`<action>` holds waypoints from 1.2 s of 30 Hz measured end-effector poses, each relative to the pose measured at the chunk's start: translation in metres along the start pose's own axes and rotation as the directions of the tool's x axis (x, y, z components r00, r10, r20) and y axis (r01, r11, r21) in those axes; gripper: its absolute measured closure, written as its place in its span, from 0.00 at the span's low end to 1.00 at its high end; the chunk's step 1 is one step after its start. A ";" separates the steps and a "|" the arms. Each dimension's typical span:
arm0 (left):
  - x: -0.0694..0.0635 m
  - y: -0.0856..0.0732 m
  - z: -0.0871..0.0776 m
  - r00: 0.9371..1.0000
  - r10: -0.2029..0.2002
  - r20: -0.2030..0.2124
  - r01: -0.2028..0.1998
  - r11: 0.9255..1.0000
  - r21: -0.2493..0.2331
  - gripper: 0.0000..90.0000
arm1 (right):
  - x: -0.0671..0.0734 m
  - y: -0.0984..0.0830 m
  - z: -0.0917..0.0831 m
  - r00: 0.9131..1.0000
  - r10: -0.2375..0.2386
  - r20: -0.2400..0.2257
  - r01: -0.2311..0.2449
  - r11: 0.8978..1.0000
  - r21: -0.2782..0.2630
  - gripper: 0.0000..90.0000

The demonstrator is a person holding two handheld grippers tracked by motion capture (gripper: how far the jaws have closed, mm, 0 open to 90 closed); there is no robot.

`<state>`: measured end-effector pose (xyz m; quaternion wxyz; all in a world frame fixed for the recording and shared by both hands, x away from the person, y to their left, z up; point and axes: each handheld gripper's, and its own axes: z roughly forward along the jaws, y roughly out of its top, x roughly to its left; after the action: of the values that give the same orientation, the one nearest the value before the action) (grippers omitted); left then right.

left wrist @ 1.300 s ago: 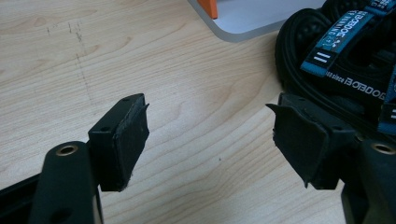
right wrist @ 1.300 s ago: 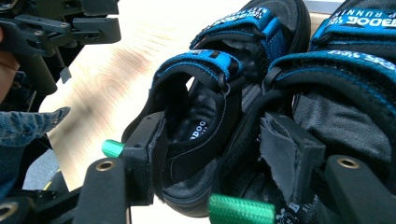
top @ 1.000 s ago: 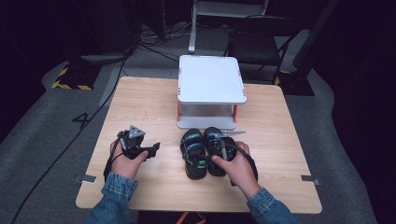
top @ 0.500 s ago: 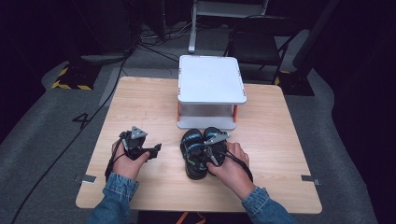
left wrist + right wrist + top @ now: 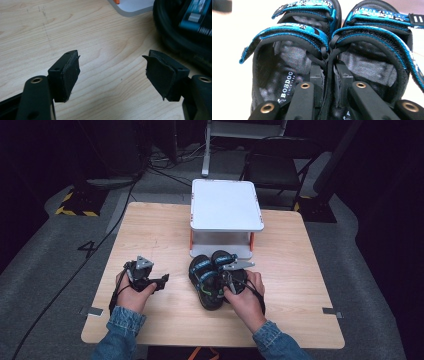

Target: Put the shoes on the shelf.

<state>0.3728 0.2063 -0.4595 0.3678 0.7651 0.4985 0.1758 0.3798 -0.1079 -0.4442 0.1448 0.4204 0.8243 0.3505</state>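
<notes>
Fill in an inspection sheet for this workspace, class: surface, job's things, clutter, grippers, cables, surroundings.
Surface: wooden table, faint pencil marks.
Job's things: pair of black sandals with blue straps, side by side before the white stand.
Clutter: nothing seen.
Grippers: right gripper has just been closing; jaws pinch the sandals' two inner edges together. Left gripper open, nothing between its jaws.
Cables: black cable trailing off the table's left.
Surroundings: dark room, grey floor, folding chair.

A pair of black sandals (image 5: 212,280) (blue straps across them) lay side by side on the worktop (image 5: 300,270), just before a white stand (image 5: 225,205). The right tongs (image 5: 226,279) had just been closing on the sandals' adjoining sides. The left tongs (image 5: 161,282) rested apart.
</notes>
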 end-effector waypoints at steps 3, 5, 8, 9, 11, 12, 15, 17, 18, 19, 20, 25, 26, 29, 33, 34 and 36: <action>0.003 -0.003 -0.003 1.000 0.001 -0.017 -0.001 1.000 0.008 0.30 | -0.010 0.012 -0.002 1.000 0.029 -0.003 -0.029 0.999 -0.024 0.88; 0.007 -0.008 -0.008 1.000 -0.019 -0.019 0.019 1.000 0.002 0.30 | -0.021 0.027 0.000 0.999 0.046 0.021 -0.045 0.998 -0.050 0.88; 0.010 -0.014 -0.012 0.999 -0.037 -0.032 0.037 0.999 0.001 0.30 | -0.038 0.048 0.012 0.996 0.071 0.061 -0.067 0.996 -0.066 0.88; 0.010 -0.014 -0.012 0.999 -0.037 -0.032 0.037 0.999 0.001 0.31 | -0.044 0.056 0.018 0.993 0.082 0.081 -0.076 0.994 -0.075 0.88; 0.012 -0.018 -0.017 0.998 -0.044 -0.037 0.044 0.999 -0.004 0.31 | -0.054 0.064 0.029 0.990 0.096 0.103 -0.088 0.993 -0.084 0.88; 0.012 -0.018 -0.017 0.998 -0.044 -0.037 0.044 0.999 -0.004 0.30 | -0.059 0.068 0.035 0.988 0.107 0.115 -0.097 0.992 -0.085 0.88; 0.014 -0.022 -0.020 0.998 -0.050 -0.038 0.050 0.999 -0.002 0.30 | -0.071 0.076 0.052 0.981 0.119 0.152 -0.107 0.990 -0.087 0.88; 0.017 -0.026 -0.021 0.998 -0.058 -0.040 0.058 0.998 0.003 0.31 | -0.075 0.076 0.059 0.978 0.127 0.166 -0.112 0.989 -0.093 0.88; 0.020 -0.028 -0.021 0.997 -0.063 -0.044 0.064 0.998 0.005 0.31 | -0.079 0.075 0.067 0.971 0.142 0.194 -0.122 0.986 -0.114 0.88; 0.020 -0.028 -0.021 0.997 -0.063 -0.044 0.064 0.998 0.005 0.31 | -0.078 0.074 0.068 0.969 0.138 0.207 -0.115 0.986 -0.120 0.88; 0.021 -0.028 -0.021 0.997 -0.070 -0.043 0.071 0.997 0.008 0.31 | -0.077 0.074 0.069 0.966 0.141 0.218 -0.115 0.985 -0.126 0.88; 0.016 -0.025 -0.015 0.998 -0.053 -0.035 0.054 0.998 0.017 0.31 | -0.075 0.070 0.074 0.965 0.102 0.243 -0.060 0.982 -0.177 0.74; 0.012 -0.024 -0.013 0.998 -0.049 -0.026 0.050 0.999 0.019 0.31 | -0.077 0.068 0.074 0.965 0.101 0.243 -0.054 0.980 -0.192 0.69; 0.010 -0.022 -0.011 0.999 -0.037 -0.023 0.037 0.999 0.023 0.31 | -0.081 0.066 0.073 0.967 0.113 0.226 -0.064 0.975 -0.214 0.64; 0.006 -0.019 -0.005 1.000 -0.024 -0.010 0.025 0.999 0.035 0.31 | -0.083 0.061 0.067 0.974 0.148 0.174 -0.098 0.959 -0.267 0.57; 0.006 -0.018 -0.003 1.000 -0.015 -0.007 0.015 0.999 0.036 0.31 | -0.083 0.060 0.063 0.974 0.155 0.166 -0.099 0.947 -0.306 0.50; 0.004 -0.017 -0.001 1.000 -0.014 -0.007 0.014 0.999 0.036 0.31 | -0.084 0.058 0.050 0.976 0.148 0.159 -0.088 0.939 -0.333 0.49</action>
<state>0.3632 0.2143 -0.4720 0.3534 0.7674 0.5083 0.1669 0.4919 -0.1287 -0.4437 0.2651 0.4700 0.7119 0.4495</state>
